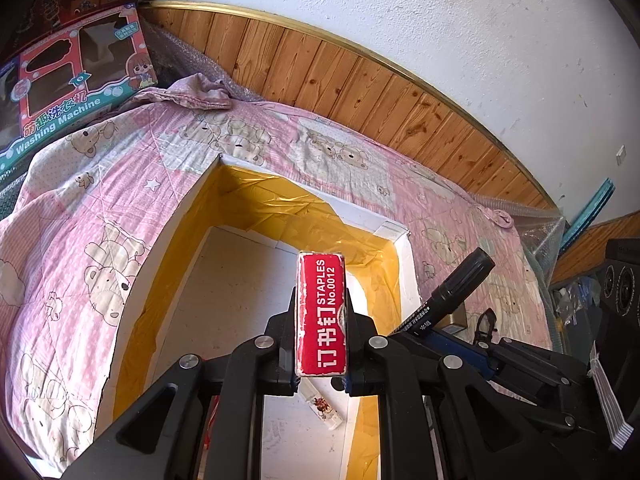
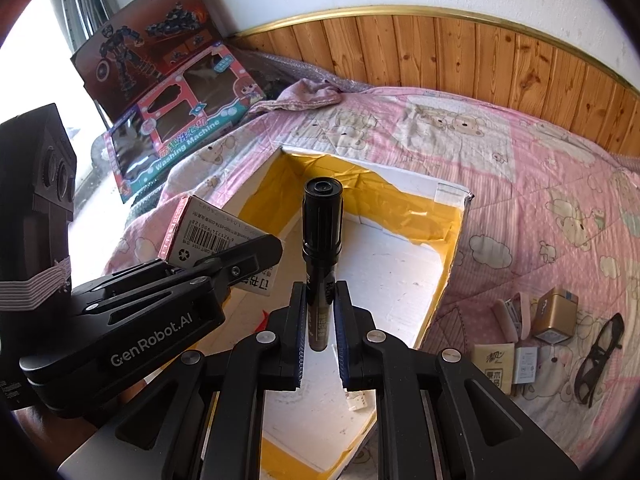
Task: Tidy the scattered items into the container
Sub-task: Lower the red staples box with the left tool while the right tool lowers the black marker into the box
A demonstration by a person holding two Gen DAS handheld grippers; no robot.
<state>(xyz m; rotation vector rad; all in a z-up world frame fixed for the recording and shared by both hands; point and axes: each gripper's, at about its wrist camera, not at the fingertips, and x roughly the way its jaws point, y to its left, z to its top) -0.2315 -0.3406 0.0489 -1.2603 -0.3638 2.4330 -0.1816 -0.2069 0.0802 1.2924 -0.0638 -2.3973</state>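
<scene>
Left gripper [image 1: 320, 320] pinches 1 staple box [image 1: 321, 312] | right gripper [image 2: 320, 320] pinches 1 marker [image 2: 320, 248] | 1 container [image 2: 448, 280] below

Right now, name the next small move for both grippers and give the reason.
Probably open both and let go. The left gripper holds the staples box and the right gripper the black marker, both already over the open white box.
</scene>
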